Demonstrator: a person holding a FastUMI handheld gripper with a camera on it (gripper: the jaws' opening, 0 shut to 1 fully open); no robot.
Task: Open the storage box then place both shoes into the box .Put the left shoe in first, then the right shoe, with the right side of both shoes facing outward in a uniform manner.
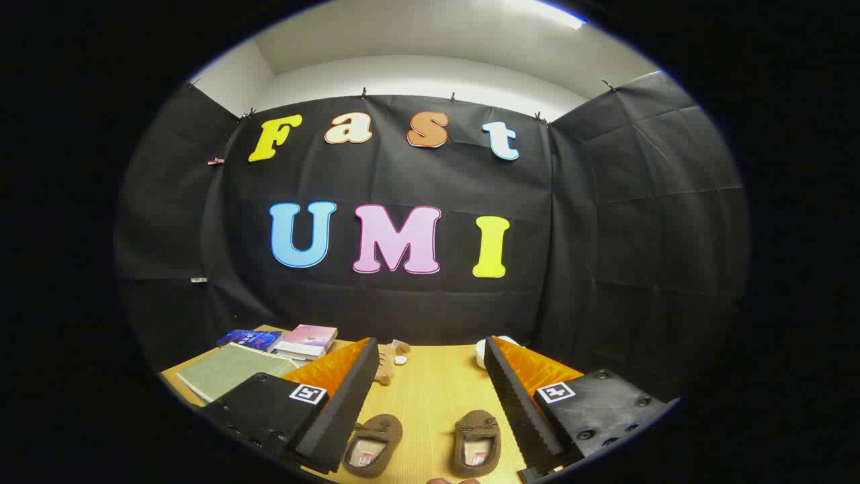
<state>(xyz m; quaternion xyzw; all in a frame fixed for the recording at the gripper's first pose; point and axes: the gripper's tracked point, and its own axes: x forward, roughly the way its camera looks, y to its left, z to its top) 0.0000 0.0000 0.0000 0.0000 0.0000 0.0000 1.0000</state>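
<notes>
Light wooden surface [430, 396] backed by black cloth walls. At its far left corner sit a green notebook [228, 370] and stacked books [306, 341]. Both brown shoes [373, 446] [476, 444] lie side by side between the hand-held gripper [430, 386] fingers, which are spread wide, holding nothing.

Mounted on the gripper [430, 390], looking forward and slightly down over the wooden table [430, 396] toward the booth's black back wall; close above two brown shoes [373, 445] at lower centre.
</notes>
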